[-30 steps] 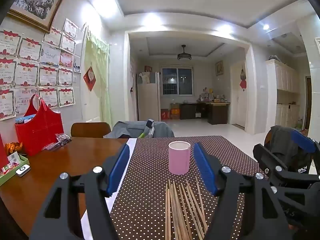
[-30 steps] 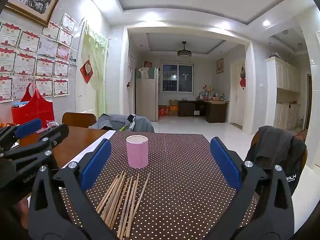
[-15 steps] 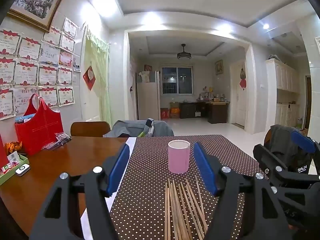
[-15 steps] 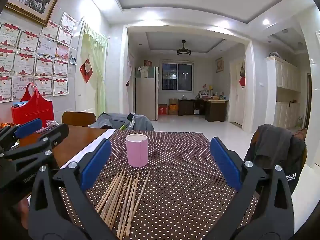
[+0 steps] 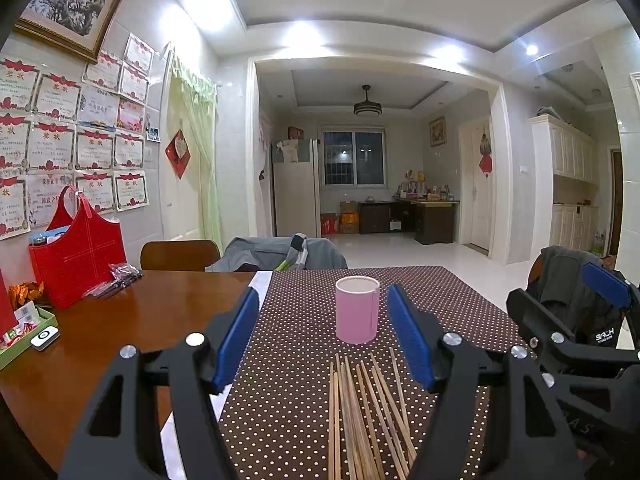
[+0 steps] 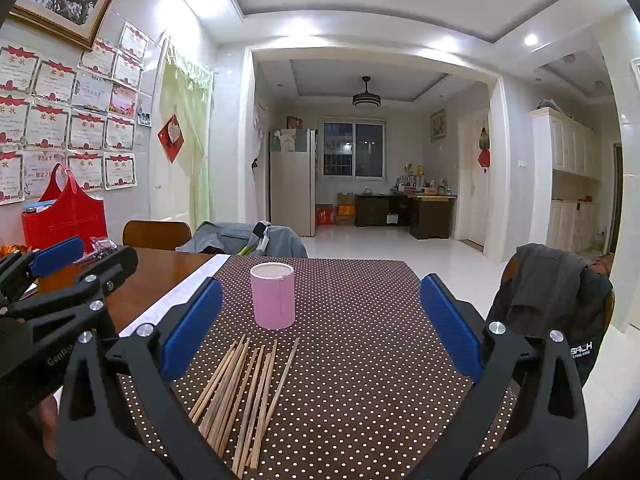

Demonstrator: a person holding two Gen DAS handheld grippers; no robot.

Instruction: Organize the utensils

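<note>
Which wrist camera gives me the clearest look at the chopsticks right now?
The right wrist view: the chopsticks lie fanned out, unobstructed, nearly whole. The left wrist view shows chopsticks too, but foreshortened and cut off at the bottom edge.

We're in a family home, in the dining area: a wooden tabletop (image 5: 120,320) under a brown polka-dot tablecloth (image 5: 304,380), dining chairs (image 5: 180,255) draped with jackets (image 6: 552,284). The left wall is papered with red-bordered award certificates (image 5: 56,132) beneath a framed blossom painting (image 5: 72,4), and a red tote bag (image 5: 76,256) sits below. Through the wide opening, a tiled living space with a white refrigerator (image 5: 296,188), a barred window (image 5: 354,158), a dark desk (image 5: 408,216) and cream cabinets (image 5: 572,188).
</note>
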